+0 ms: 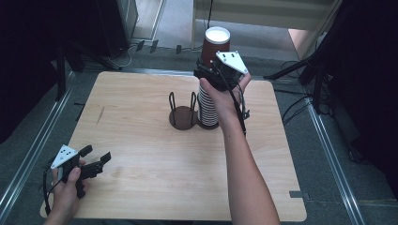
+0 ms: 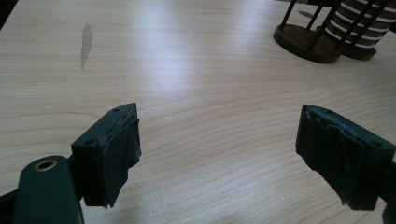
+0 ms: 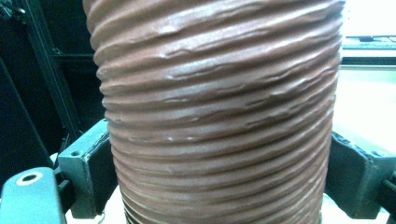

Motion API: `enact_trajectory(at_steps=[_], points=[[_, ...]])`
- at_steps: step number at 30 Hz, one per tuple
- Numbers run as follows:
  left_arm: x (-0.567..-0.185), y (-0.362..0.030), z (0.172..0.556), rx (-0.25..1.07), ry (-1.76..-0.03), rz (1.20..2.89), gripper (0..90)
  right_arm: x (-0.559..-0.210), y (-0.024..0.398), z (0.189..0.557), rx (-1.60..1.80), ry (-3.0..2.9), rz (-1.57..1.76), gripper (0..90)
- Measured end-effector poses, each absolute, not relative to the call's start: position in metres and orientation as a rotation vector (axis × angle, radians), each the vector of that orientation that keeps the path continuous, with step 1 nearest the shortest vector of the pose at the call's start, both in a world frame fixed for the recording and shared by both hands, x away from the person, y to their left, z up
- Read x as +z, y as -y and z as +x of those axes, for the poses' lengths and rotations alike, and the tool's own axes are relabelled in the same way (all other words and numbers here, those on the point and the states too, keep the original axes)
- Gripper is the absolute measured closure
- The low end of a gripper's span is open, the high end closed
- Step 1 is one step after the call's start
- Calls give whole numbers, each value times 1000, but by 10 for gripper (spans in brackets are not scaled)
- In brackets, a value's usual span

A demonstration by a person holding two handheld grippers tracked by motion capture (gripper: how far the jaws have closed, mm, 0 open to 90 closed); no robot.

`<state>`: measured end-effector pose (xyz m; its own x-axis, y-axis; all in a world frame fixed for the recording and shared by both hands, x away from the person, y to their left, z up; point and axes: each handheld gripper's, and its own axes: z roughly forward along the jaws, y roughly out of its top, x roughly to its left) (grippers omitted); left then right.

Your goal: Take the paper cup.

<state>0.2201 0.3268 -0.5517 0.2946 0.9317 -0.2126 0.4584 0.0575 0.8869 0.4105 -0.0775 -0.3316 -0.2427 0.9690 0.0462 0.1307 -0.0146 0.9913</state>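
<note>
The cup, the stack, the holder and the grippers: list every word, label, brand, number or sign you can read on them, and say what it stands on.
None can be read.
The brown ribbed cup in the right gripper is plain.
The cup stack shows white rims, no print.
The holder, table and left gripper bear no lettering.

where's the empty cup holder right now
In the high view the empty cup holder stands mid-table, just left of the stack of cups that the right gripper is at.
</note>
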Motion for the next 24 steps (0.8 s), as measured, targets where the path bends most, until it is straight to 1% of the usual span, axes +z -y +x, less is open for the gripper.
enact_trajectory(at_steps=[12, 24], points=[[-552, -326, 220, 594, -1320, 1560, 145, -307, 79, 404, 1365, -1403, 1203, 117], [-552, -326, 220, 596, -1321, 1562, 145, -297, 89, 399, 1345, -1376, 1193, 123]])
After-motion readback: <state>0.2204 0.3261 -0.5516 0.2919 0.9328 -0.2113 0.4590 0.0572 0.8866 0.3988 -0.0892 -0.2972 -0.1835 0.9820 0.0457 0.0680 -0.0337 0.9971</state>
